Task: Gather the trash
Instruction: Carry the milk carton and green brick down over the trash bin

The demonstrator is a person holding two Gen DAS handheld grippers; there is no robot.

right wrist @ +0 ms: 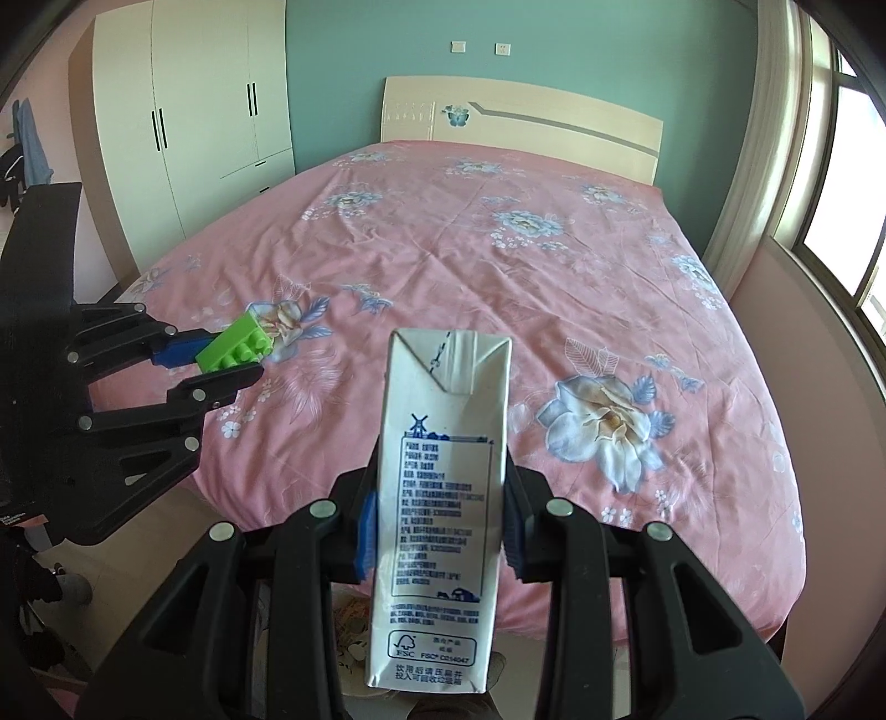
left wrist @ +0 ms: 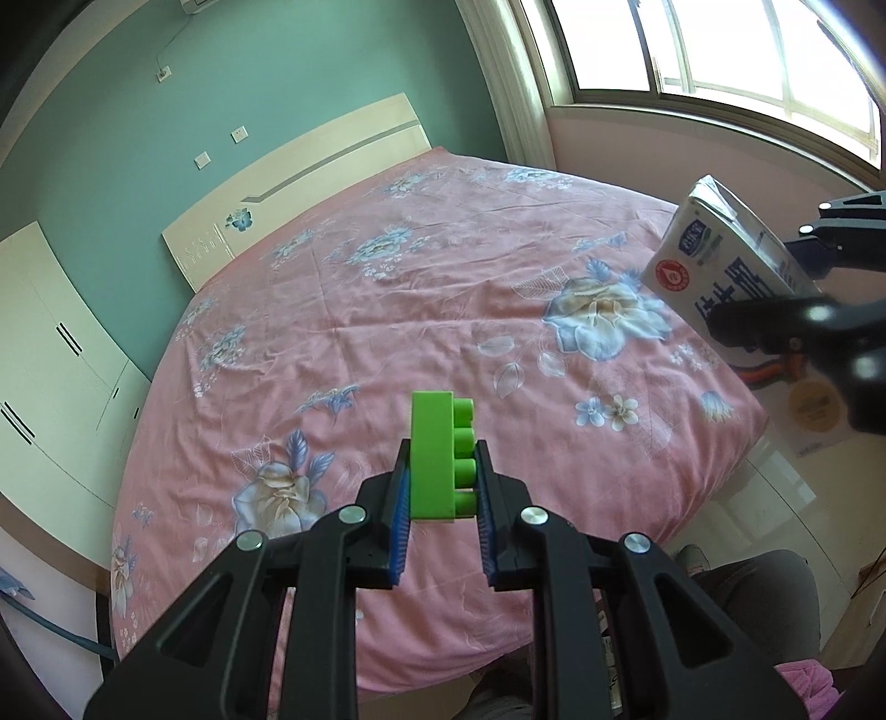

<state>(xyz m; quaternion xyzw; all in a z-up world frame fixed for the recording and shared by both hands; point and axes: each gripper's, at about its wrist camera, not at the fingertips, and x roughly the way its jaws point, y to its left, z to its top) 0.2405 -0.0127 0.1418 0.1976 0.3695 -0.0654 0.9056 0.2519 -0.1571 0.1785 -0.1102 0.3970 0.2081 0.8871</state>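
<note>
Left tongs (left wrist: 443, 487) clamp a green toy brick (left wrist: 440, 454) above the near end of the pink bed (left wrist: 443, 277). Right tongs (right wrist: 440, 498) clamp a white milk carton (right wrist: 443, 498), held upright.

A wide bed covered by a pink sheet printed with blue and cream flowers (right wrist: 498, 266) is seen across the room. A cream wooden headboard with a blue butterfly motif (right wrist: 520, 119) is set against a teal painted wall (right wrist: 387, 39). A tall cream wardrobe with black slot handles (right wrist: 194, 122) is placed beside the bed. A white-framed window (left wrist: 720, 50) is seen above a pink wall.
</note>
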